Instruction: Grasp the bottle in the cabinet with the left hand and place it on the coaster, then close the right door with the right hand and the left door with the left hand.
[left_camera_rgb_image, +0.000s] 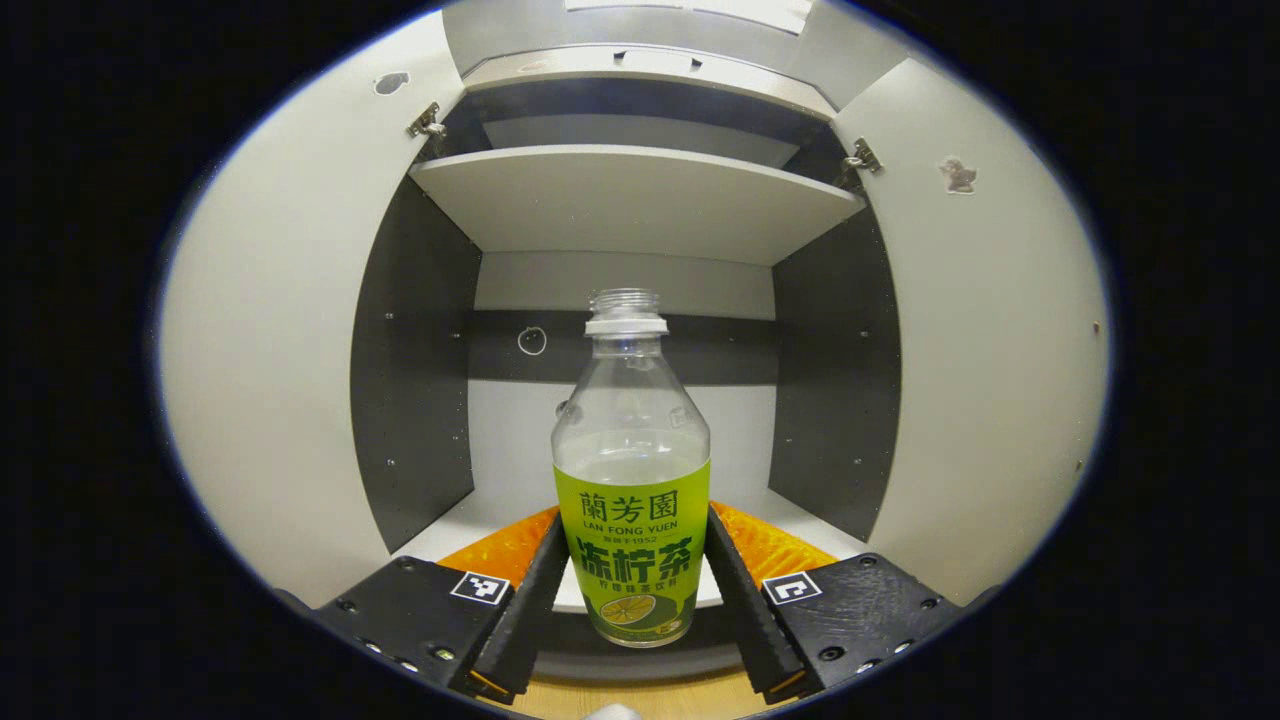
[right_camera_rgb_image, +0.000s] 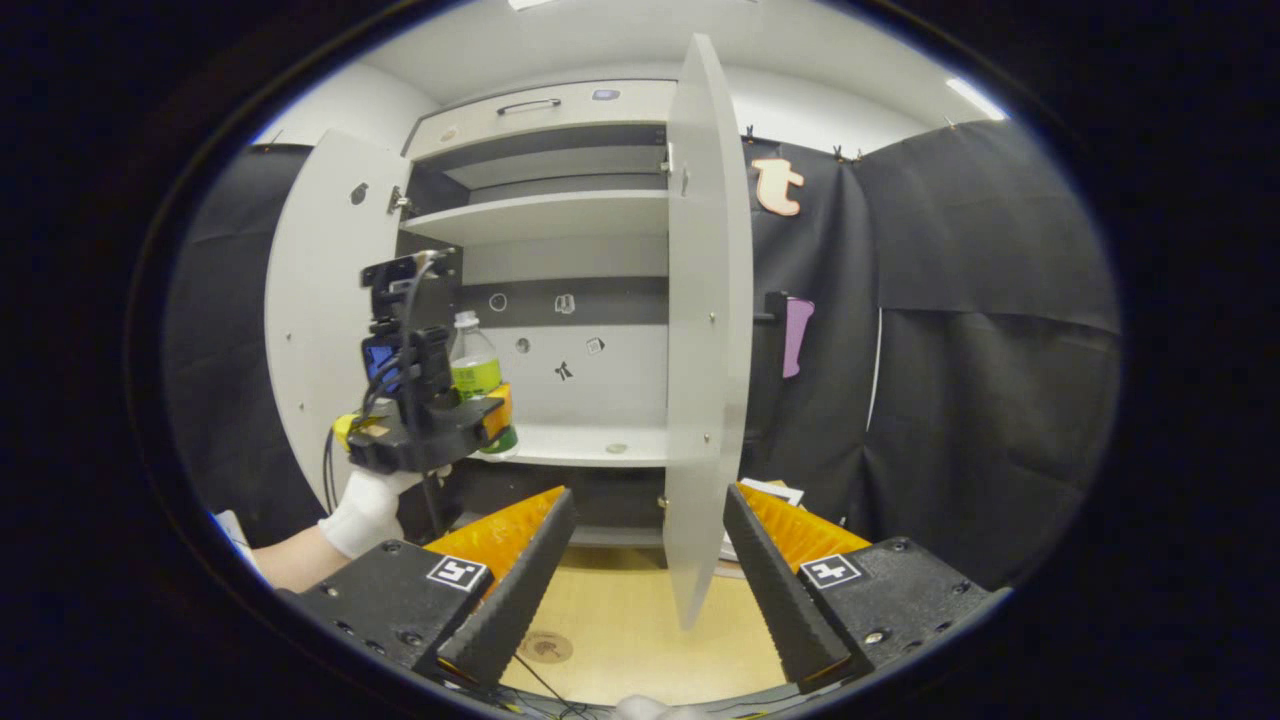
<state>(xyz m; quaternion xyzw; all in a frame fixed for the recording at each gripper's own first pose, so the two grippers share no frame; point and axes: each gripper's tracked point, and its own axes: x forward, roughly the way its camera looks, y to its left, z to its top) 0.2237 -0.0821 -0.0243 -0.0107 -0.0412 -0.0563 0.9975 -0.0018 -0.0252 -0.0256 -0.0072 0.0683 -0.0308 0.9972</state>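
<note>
1. Presently the bottle (left_camera_rgb_image: 631, 470) stands upright between the two fingers of the left gripper (left_camera_rgb_image: 630, 590), long axis vertical and open neck uppermost. Both fingers lie against the labelled lower body, one on each side; this reads as a pinch, though how firm it is cannot be told.
2. Relative to the cabinet (left_camera_rgb_image: 640, 200), the bottle sits at the front edge of the lower shelf (right_camera_rgb_image: 600, 445), just inside the opening, in its left half. Whether its base rests on the shelf or has lifted clear cannot be told.
3. In the right gripper view, the left gripper (right_camera_rgb_image: 455, 415) and a gloved hand (right_camera_rgb_image: 365, 510) appear at the cabinet's left side, the bottle (right_camera_rgb_image: 474, 365) held ahead of them.
4. Well out from the cabinet, the right gripper (right_camera_rgb_image: 640, 570) has its fingers spread and holds nothing. The right door (right_camera_rgb_image: 705, 330) stands open, edge-on, directly ahead of it; the left door (right_camera_rgb_image: 320, 300) is also open.
5. Judgement: the left gripper alone is placed for withdrawing the bottle outward from the cabinet. A coaster cannot be made out with certainty.
</note>
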